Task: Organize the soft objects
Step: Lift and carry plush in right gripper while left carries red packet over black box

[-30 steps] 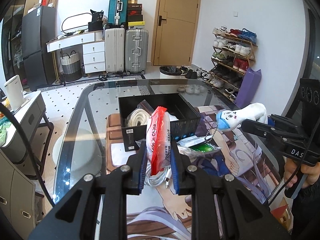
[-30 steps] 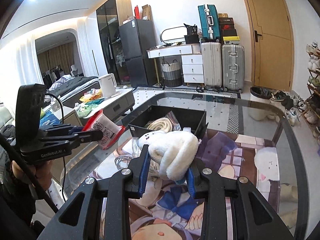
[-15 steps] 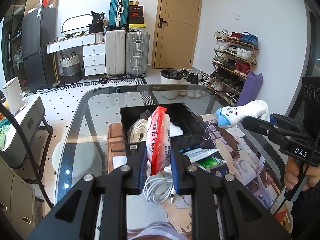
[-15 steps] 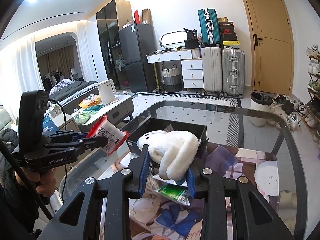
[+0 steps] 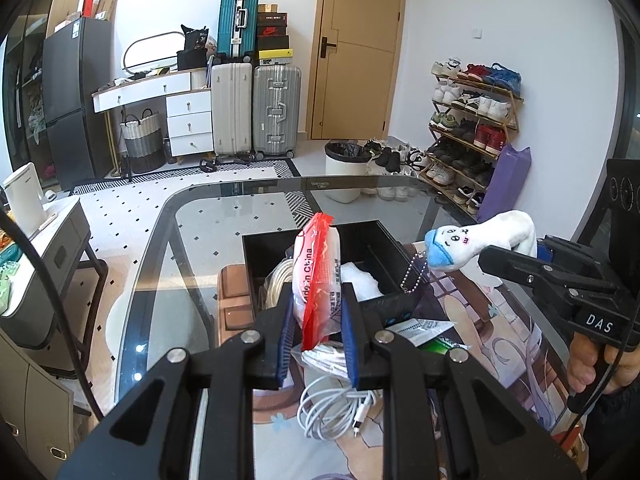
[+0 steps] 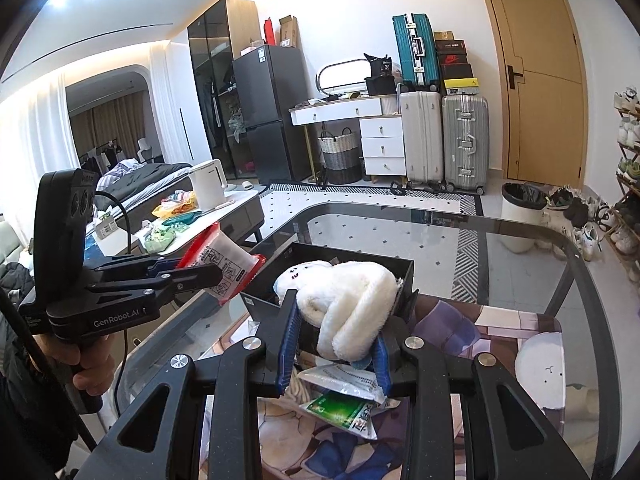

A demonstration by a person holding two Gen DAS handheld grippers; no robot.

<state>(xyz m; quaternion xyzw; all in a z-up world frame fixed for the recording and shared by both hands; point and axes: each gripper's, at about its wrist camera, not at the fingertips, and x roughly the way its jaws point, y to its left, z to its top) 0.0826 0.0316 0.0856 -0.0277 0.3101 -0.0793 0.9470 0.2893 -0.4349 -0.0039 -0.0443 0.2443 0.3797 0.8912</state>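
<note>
My left gripper (image 5: pixel 316 322) is shut on a red and white tissue pack (image 5: pixel 316 276), held above the near edge of a black box (image 5: pixel 380 256) on the glass table. It also shows in the right wrist view (image 6: pixel 222 266). My right gripper (image 6: pixel 334 350) is shut on a white plush toy (image 6: pixel 348 306) with a blue tip and a bead chain. The toy (image 5: pixel 476 244) hangs in the air right of the box. The box (image 6: pixel 280 276) holds a coiled cord (image 5: pixel 276 290) and something white.
A white cable coil (image 5: pixel 336 408) and green and white sachets (image 6: pixel 344 404) lie on the printed mat (image 6: pixel 480 328) in front of the box. The glass table edge (image 5: pixel 160 240) curves round the far side. A side table (image 6: pixel 236 208) stands left.
Both grippers have risen and pulled back from the box with their loads. More of the cable and sachets now shows below them.
</note>
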